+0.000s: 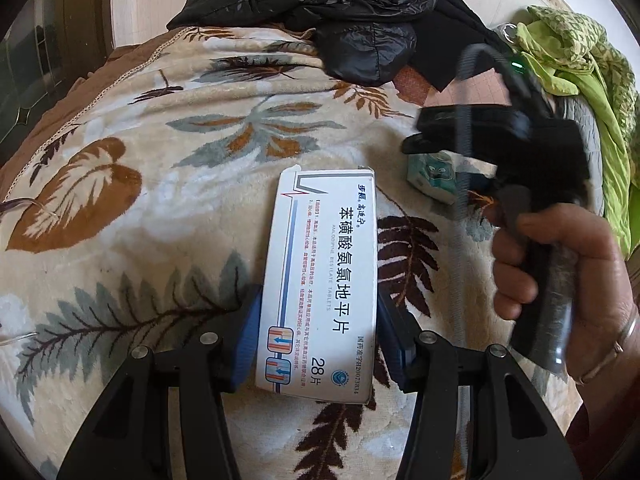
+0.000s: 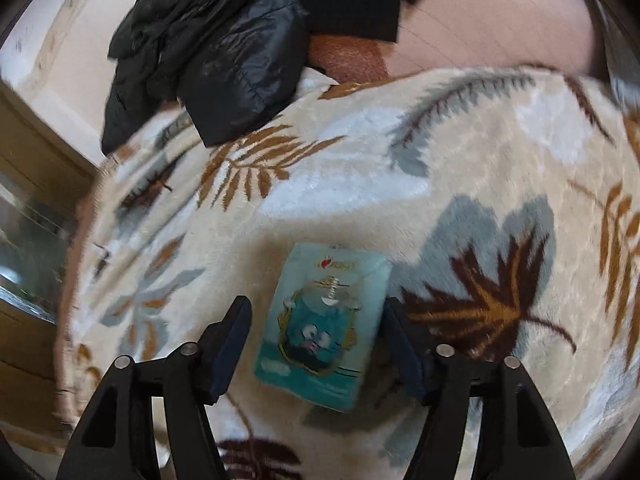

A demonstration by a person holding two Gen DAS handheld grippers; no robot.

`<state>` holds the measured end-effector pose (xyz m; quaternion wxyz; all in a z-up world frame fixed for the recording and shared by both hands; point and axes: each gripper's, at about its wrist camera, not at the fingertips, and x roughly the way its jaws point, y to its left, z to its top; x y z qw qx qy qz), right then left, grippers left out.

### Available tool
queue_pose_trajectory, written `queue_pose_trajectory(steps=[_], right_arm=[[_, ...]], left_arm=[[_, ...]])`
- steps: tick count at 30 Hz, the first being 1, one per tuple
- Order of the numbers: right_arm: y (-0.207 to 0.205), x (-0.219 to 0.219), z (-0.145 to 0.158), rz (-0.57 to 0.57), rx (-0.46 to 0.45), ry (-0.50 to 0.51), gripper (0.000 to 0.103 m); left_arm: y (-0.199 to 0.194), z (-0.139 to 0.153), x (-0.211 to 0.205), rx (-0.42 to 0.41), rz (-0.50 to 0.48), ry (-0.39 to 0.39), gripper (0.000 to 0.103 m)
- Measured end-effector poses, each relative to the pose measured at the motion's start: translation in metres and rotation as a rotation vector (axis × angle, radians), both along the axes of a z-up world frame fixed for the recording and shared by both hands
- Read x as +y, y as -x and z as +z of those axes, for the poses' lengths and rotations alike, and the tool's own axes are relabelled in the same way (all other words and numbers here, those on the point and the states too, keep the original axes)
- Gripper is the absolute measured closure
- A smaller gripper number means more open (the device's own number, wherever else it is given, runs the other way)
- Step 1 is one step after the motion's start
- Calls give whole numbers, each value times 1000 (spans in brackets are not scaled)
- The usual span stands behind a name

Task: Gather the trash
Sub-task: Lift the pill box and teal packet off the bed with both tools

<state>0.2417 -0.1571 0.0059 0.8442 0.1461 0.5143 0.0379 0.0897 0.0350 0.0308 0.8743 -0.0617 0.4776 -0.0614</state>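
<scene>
My left gripper (image 1: 318, 332) is shut on a white medicine box (image 1: 320, 276) with blue and red print; both blue pads press its long sides above the leaf-patterned blanket (image 1: 160, 208). My right gripper (image 2: 318, 344) is open around a teal tissue packet (image 2: 324, 324) with a cartoon face; the right pad touches its edge, the left pad stands apart. In the left wrist view the right gripper (image 1: 424, 138) shows at right, held by a hand (image 1: 568, 280), above the teal packet (image 1: 434, 176).
A black plastic bag and black jacket (image 1: 340, 12) lie at the blanket's far edge, also in the right wrist view (image 2: 208, 48). Green cloth (image 1: 580, 60) is heaped at right. Wooden furniture with glass (image 2: 28, 220) stands at left.
</scene>
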Motion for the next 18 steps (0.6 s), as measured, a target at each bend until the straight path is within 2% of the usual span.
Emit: queue_pose_trajectory(steps=[2, 3, 7, 13, 16, 18], right_arm=[[0, 17, 0, 49, -5, 145, 40], [2, 19, 0, 60, -15, 180, 48], [19, 4, 7, 56, -41, 142, 68], [87, -31, 15, 51, -73, 110, 71], [138, -50, 26, 31, -112, 84, 72], [184, -67, 40, 7, -150, 29, 71]], left_arm=[[0, 0, 2, 3, 0, 7, 51], [0, 0, 2, 4, 0, 12, 51], [2, 2, 1, 1, -1, 16, 51], [6, 7, -1, -9, -12, 29, 51], [8, 10, -2, -22, -19, 32, 51], [10, 12, -4, -30, -25, 27, 51]])
